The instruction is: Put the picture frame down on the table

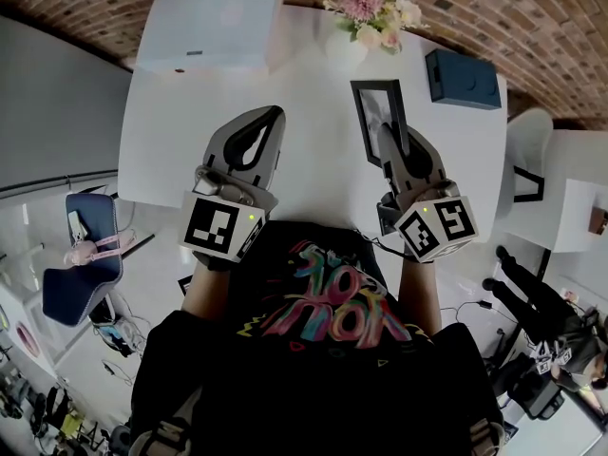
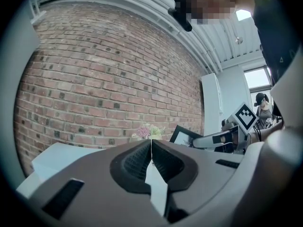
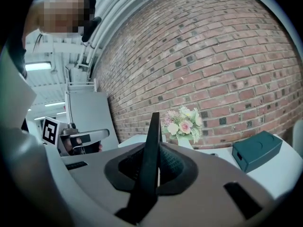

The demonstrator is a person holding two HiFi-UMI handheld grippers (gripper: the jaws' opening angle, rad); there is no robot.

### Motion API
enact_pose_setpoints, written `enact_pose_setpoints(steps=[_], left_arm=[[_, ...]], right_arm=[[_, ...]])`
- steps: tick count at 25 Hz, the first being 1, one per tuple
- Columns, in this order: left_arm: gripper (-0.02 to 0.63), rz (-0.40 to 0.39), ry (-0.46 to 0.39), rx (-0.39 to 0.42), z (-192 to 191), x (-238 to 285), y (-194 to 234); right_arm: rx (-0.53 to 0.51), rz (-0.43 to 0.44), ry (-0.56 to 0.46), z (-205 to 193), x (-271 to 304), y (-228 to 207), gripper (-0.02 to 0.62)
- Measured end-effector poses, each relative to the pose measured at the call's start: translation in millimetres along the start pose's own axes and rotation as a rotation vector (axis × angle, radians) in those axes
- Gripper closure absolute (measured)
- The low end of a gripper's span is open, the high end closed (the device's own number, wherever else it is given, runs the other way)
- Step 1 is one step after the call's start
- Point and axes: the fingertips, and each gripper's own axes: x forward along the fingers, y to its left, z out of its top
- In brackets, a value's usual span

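Picture frame [image 1: 379, 120]: you hold it in your right hand-held gripper [image 1: 395, 148], whose jaws are closed on its black edge. In the right gripper view the frame stands edge-on between the ribbed pads [image 3: 171, 163] and rises past their tips. From the head view it sits at that hand-held gripper's front end, over the white table [image 1: 313, 183], with its picture side showing. You cannot tell from any view whether its lower edge touches the table.

Your left hand-held gripper [image 1: 267, 124] is level with the right one and well apart from it, to its left. Its jaws are closed tip to tip with nothing between them.

Just ahead of the frame, a little to the left of your right hand-held gripper, a white vase of pink and cream flowers [image 1: 369, 12] stands on the table. Ahead and to the right of that hand-held gripper lies a dark teal box [image 1: 463, 79]. Ahead of your left hand-held gripper, and to its left, a large white box [image 1: 211, 25] rests at the table's far edge. Beyond all of these runs a red brick wall [image 3: 227, 56].
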Motion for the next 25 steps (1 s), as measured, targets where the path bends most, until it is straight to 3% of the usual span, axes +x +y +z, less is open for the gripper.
enact_pose_setpoints(steps=[25], left_arm=[[0.58,-0.001,0.093,-0.051,-73,3,-4]], right_arm=[[0.371,0.04,0.205,-132,28,-37,0.526]])
